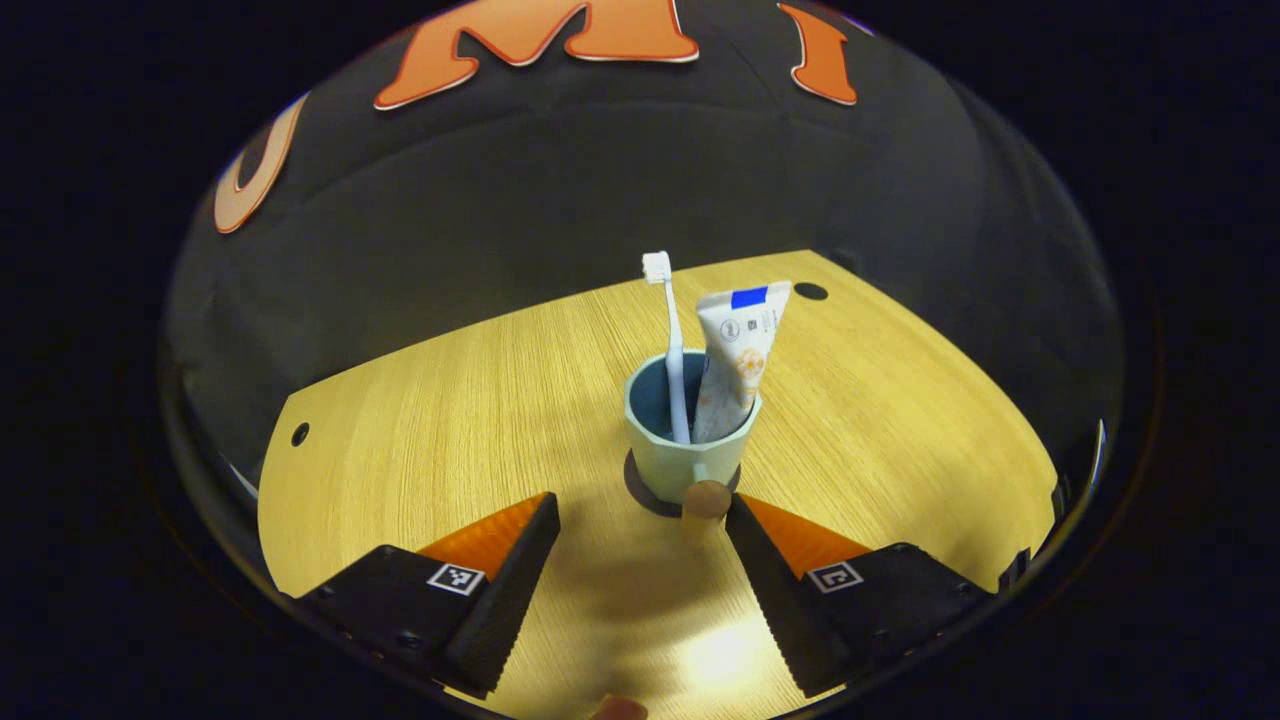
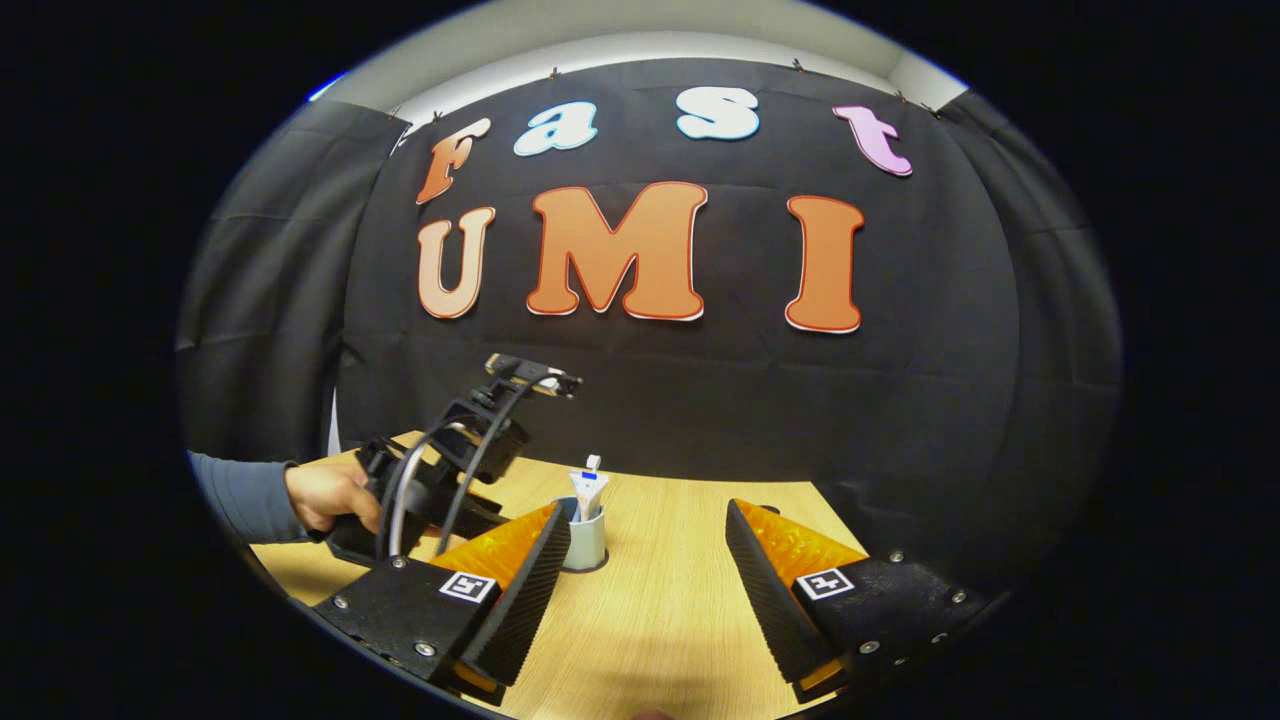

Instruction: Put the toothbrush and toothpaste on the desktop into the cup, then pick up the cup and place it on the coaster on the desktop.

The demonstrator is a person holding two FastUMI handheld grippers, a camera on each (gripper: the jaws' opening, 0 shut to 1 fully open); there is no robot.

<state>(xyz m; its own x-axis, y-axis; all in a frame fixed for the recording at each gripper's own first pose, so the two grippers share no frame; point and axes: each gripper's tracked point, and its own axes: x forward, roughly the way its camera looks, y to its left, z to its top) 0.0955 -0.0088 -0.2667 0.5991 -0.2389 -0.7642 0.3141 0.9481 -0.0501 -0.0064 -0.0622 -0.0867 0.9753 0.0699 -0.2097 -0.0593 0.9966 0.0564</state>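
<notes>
Cup [image 1: 688, 440] on the dark coaster [image 1: 640, 492], just ahead of the left gripper [image 1: 640, 535], fingers spread wide, holding nothing. Toothbrush [image 1: 670, 340] and toothpaste [image 1: 735, 360] upright inside.

Right gripper view: same cup [image 2: 586, 538], far off, past the right gripper [image 2: 648, 560], also spread, empty. Hand [image 2: 330, 497] on the other gripper's handle.

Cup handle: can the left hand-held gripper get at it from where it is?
Probably yes. The left hand-held gripper is open, and the cup handle faces the gap between its fingers, unobstructed.
</notes>
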